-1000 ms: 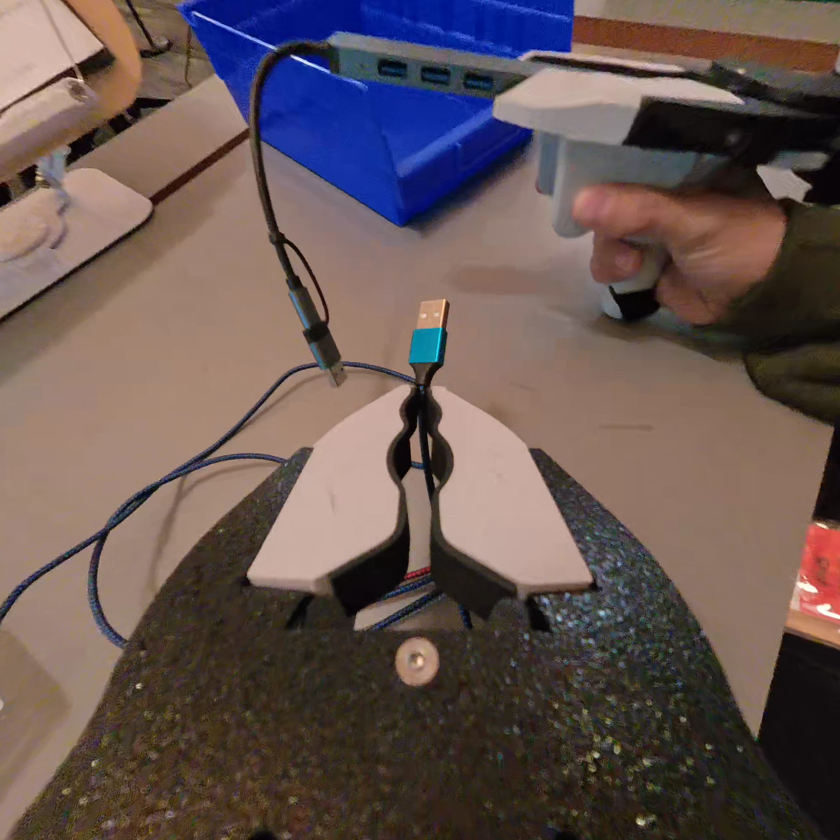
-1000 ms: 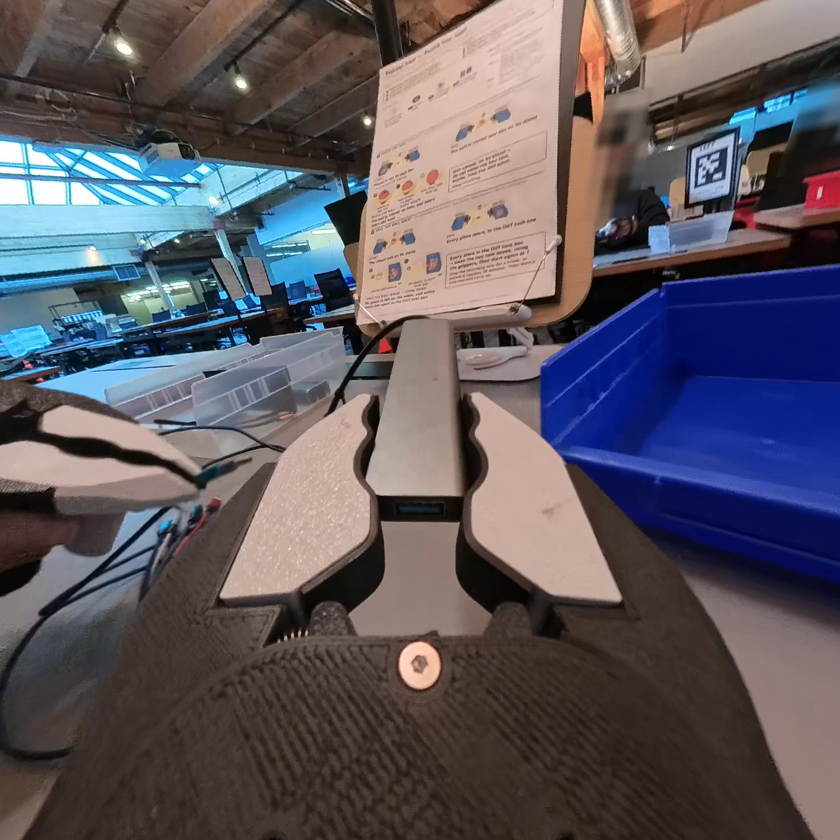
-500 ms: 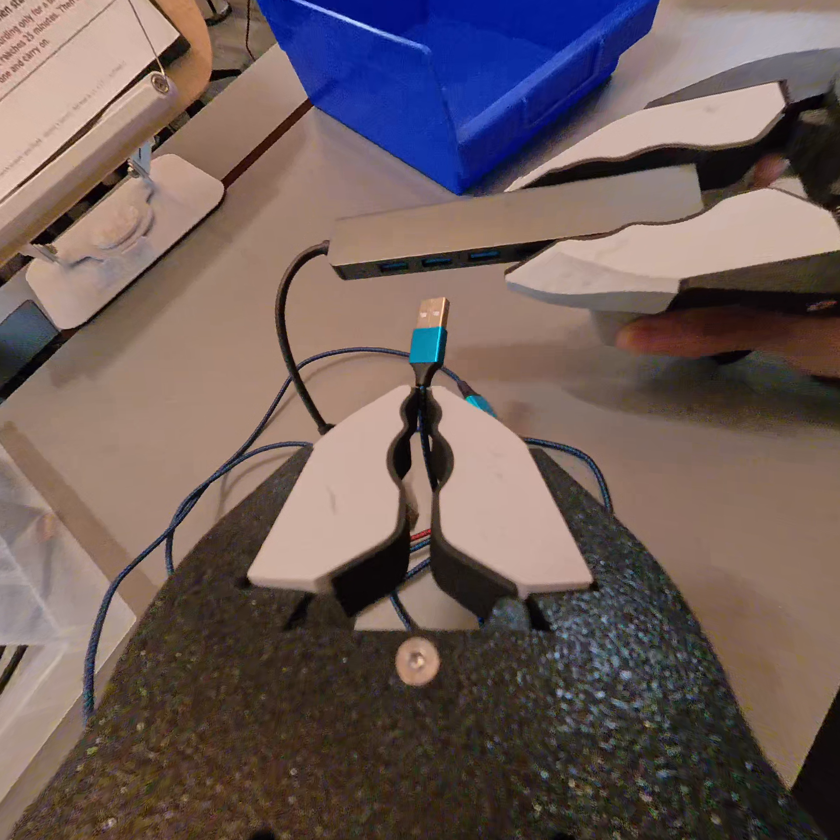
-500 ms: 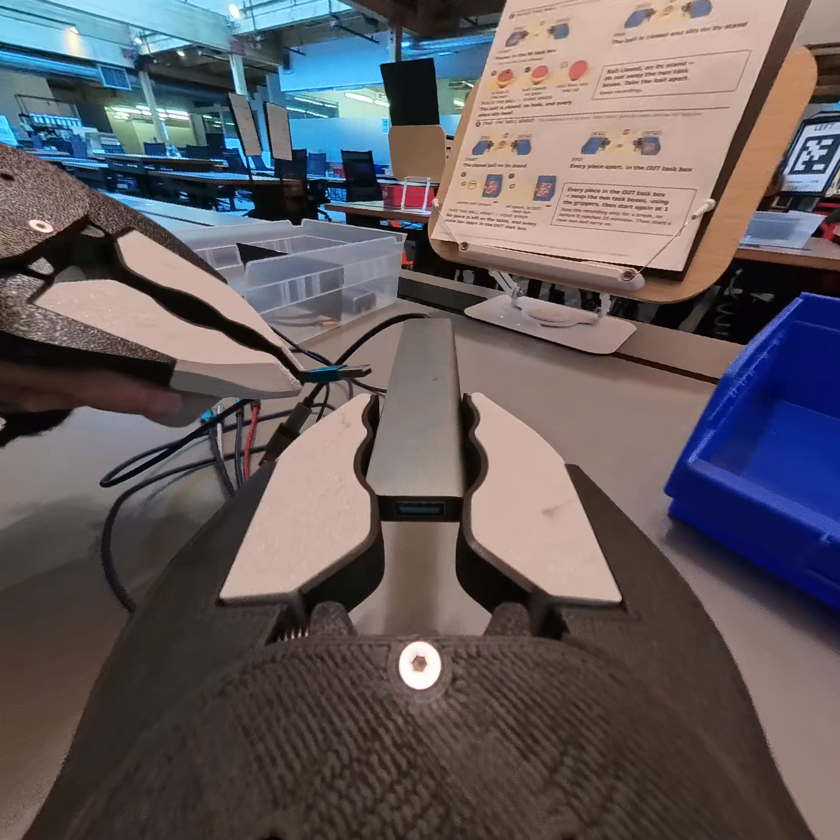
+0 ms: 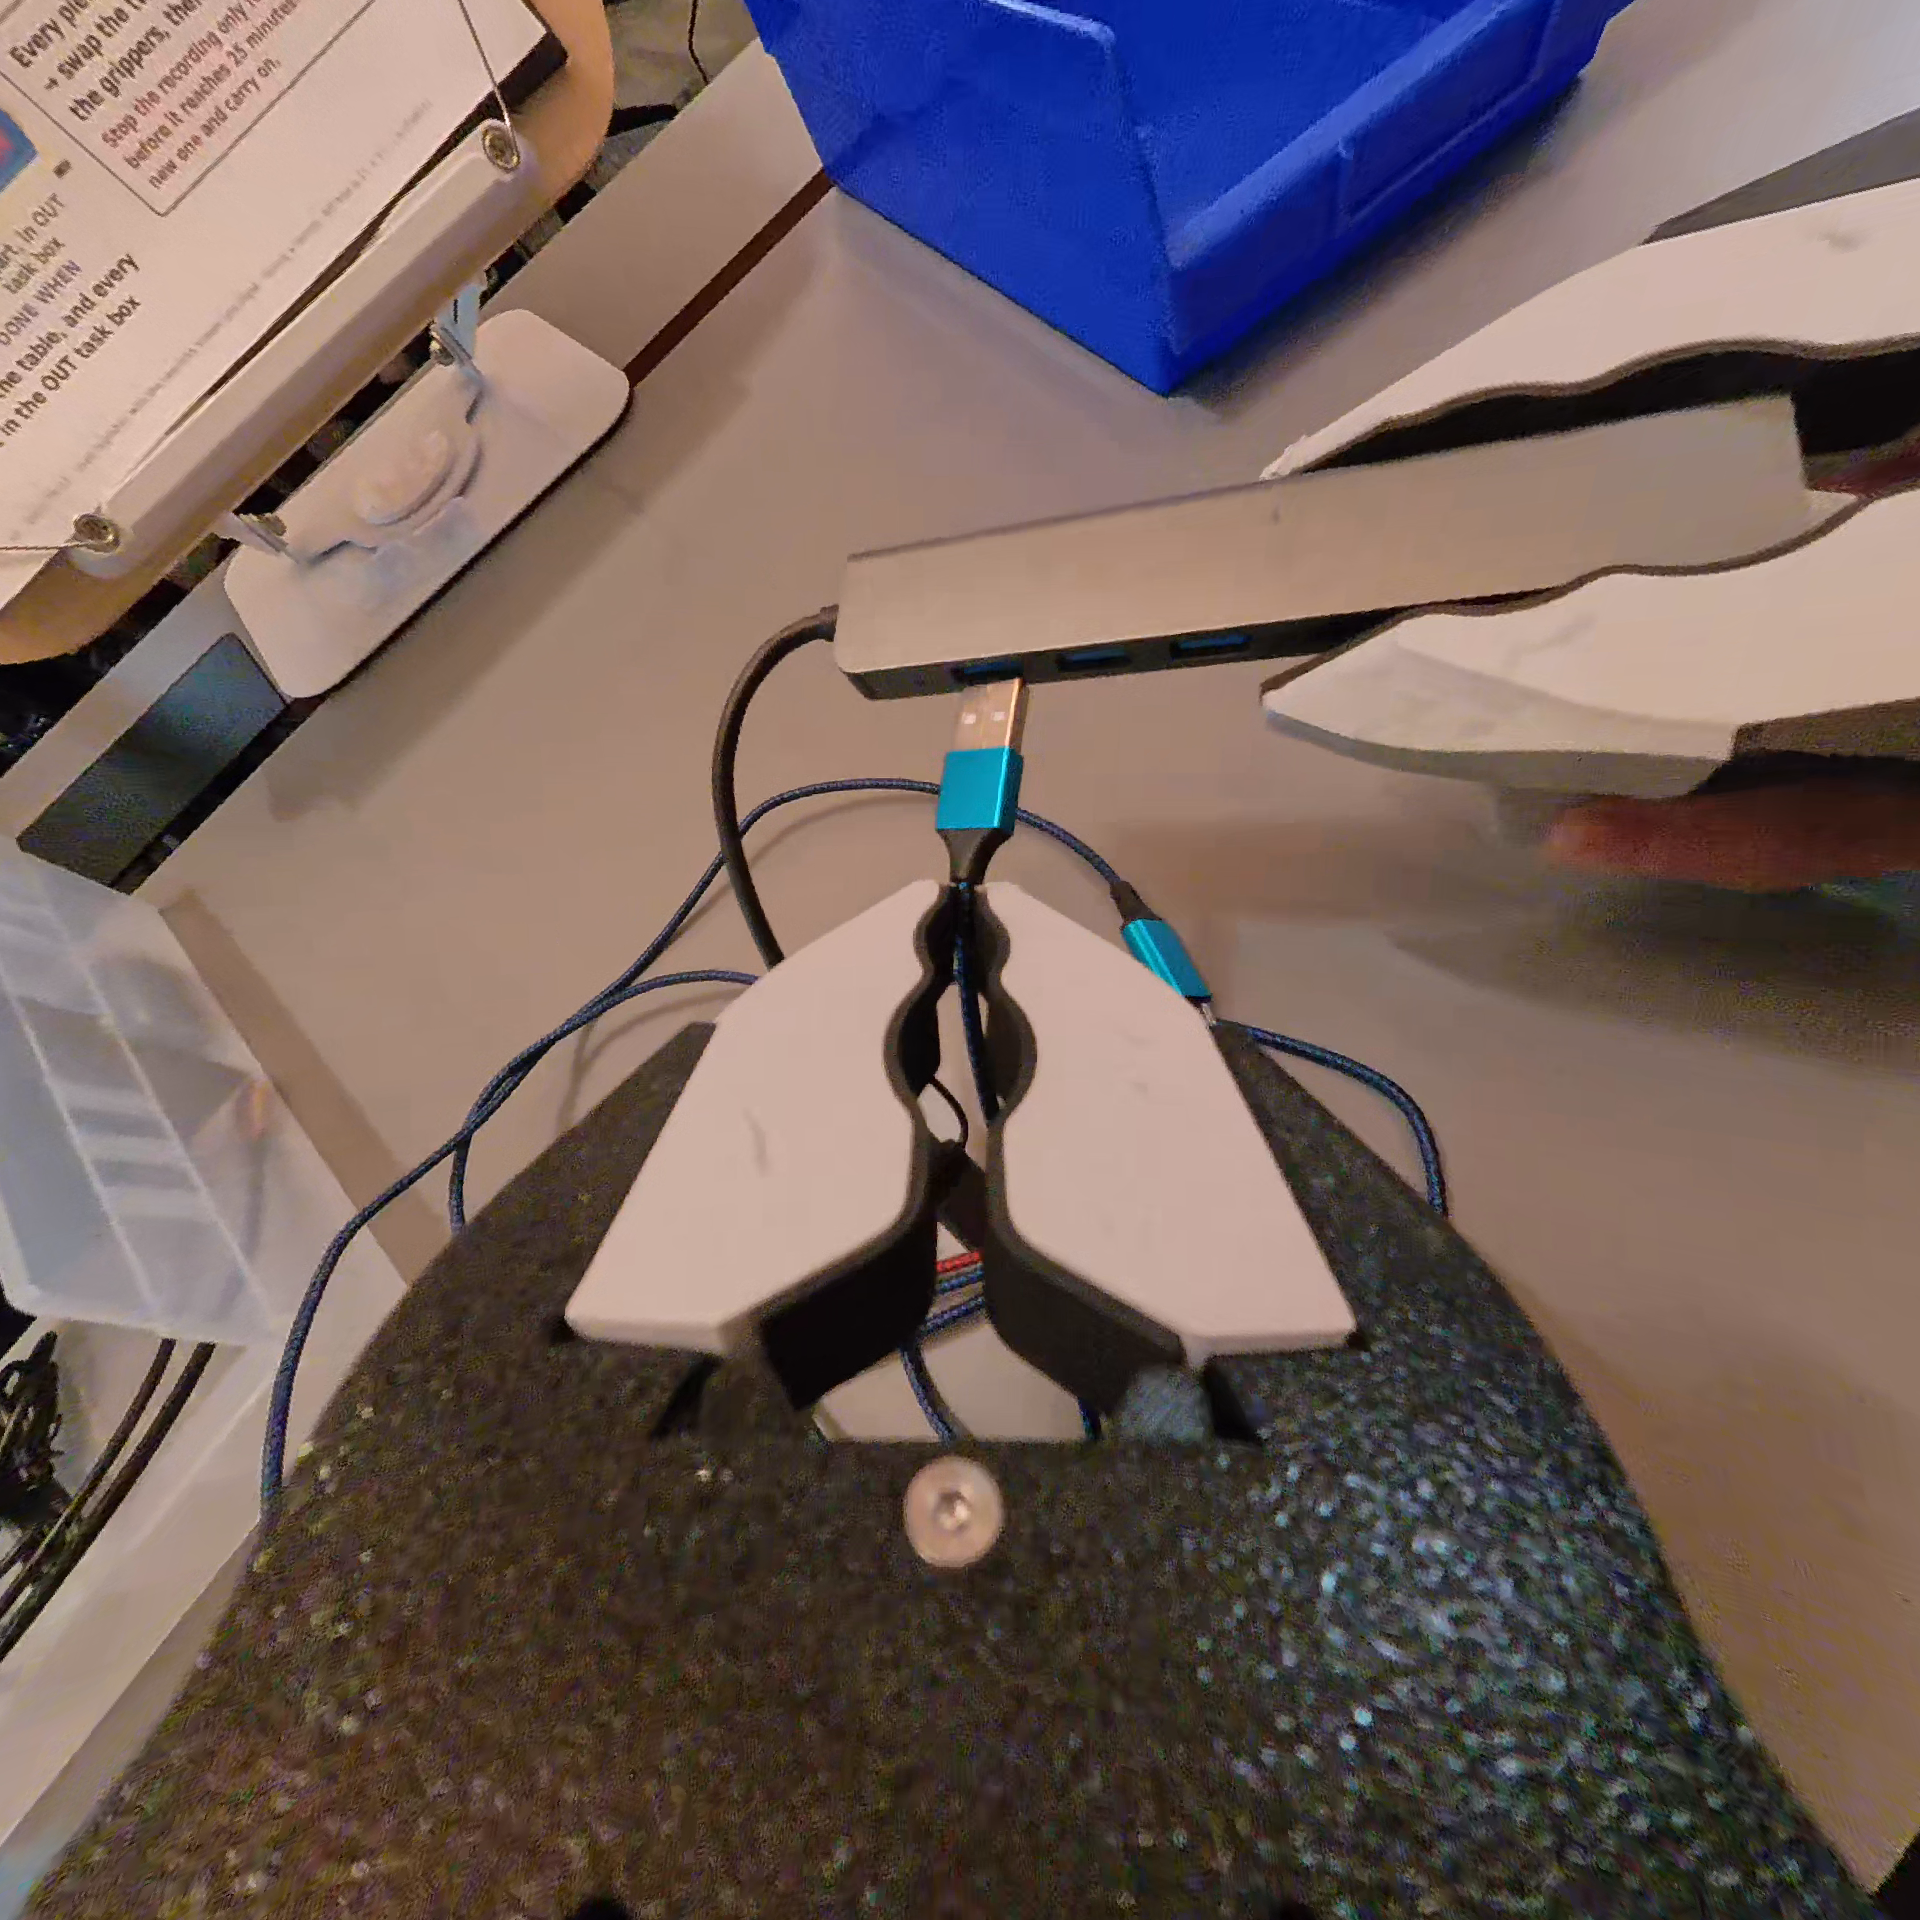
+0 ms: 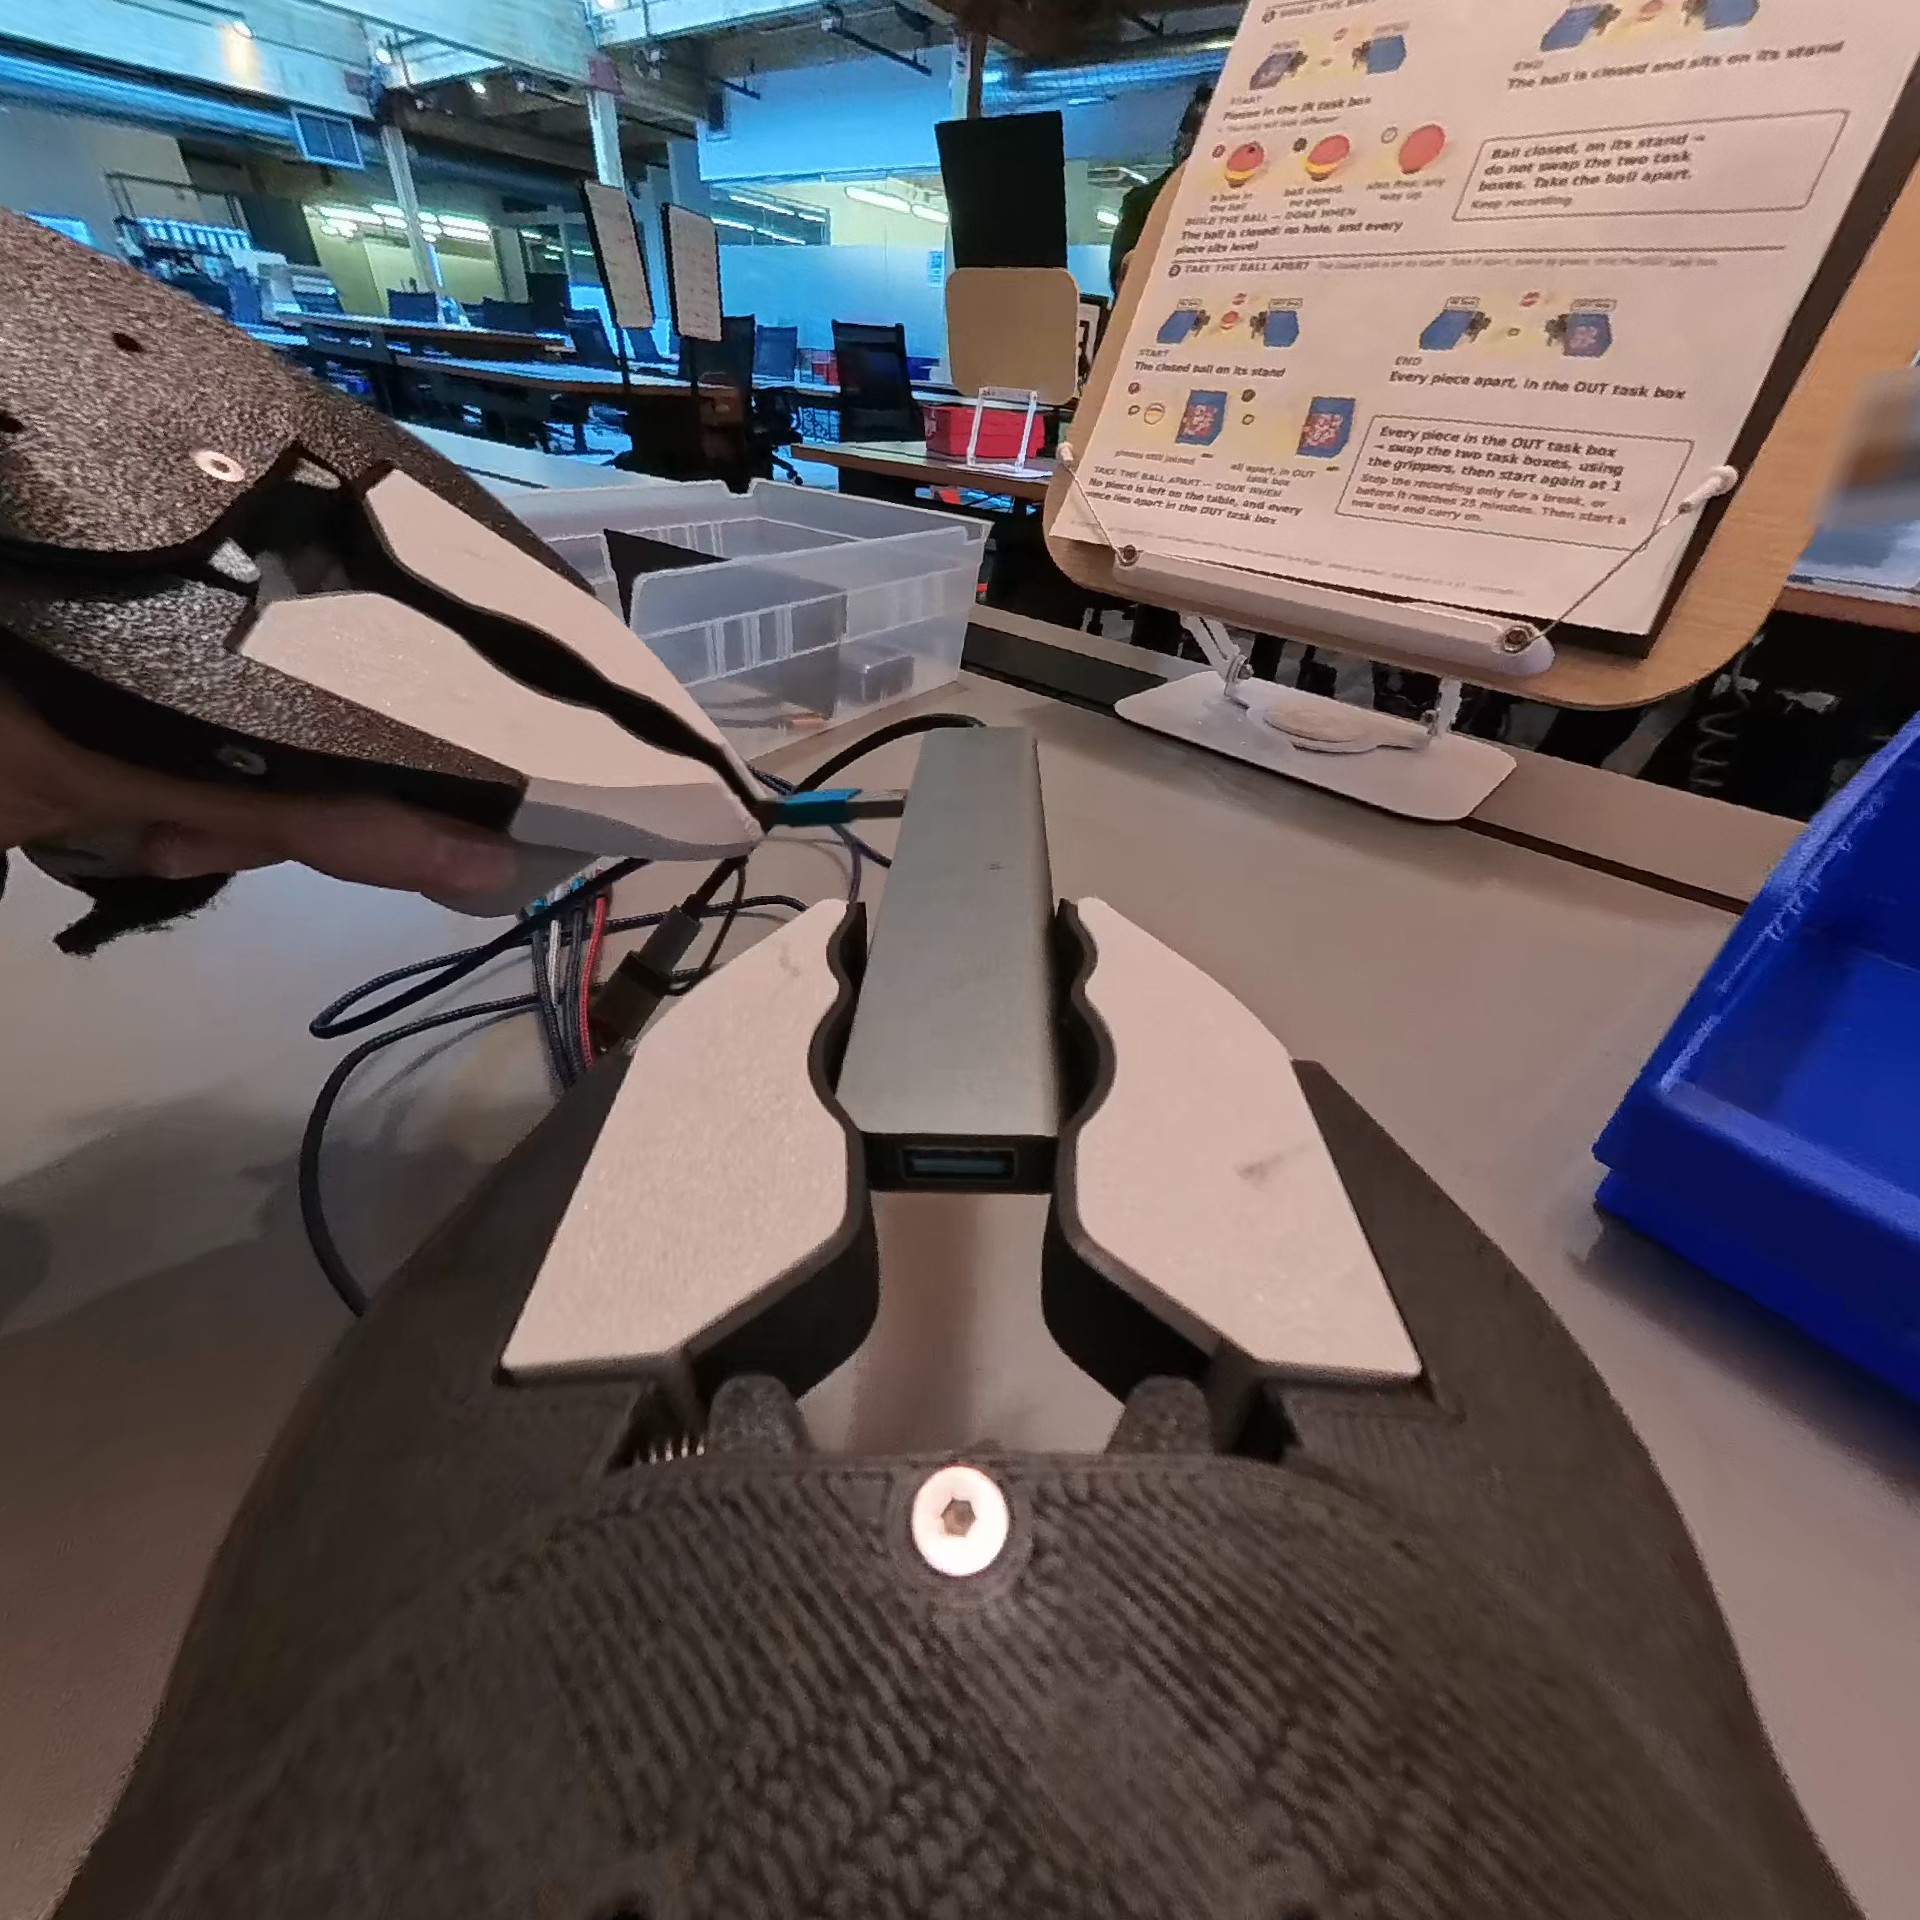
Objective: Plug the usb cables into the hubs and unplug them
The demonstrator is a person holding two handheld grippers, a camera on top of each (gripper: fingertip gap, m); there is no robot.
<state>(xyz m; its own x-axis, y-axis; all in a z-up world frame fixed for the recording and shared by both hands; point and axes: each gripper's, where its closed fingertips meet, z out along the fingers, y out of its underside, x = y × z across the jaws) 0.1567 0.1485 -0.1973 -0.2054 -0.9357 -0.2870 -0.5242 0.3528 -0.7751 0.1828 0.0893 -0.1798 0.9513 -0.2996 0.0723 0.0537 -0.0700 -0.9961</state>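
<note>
I worked over a grey table [image 5: 1039,395] in a large hall with rows of desks behind it. A sheet stand [image 6: 1320,743] stood at the far edge of the table. A blue bin [image 5: 1091,145] sat near the far right edge; the part of its inside I could see held nothing. A clear tray [image 6: 790,592] with dividers sat past the far left edge; I could not tell what was in it.

My right gripper [image 6: 956,914] was clamped on the hub [image 6: 961,935]. The hub lay lengthwise between the jaws, with its rear port facing the camera and its far end projecting past the fingertips. Its black lead [image 5: 732,769] left that far end and curved down toward the table.

My left gripper [image 5: 961,888] was closed narrow on the blue cable [image 5: 488,1101], gripping it just behind the plug [image 5: 987,764]. The plug pointed forward past the fingertips. Its metal tip was at the mouth of the end port in the hub's side row; I could not tell whether it had entered. A second teal plug [image 5: 1164,956] lay loose just right of the left fingertips. More cables [image 6: 566,987] lay bunched on the table below both grippers.
</note>
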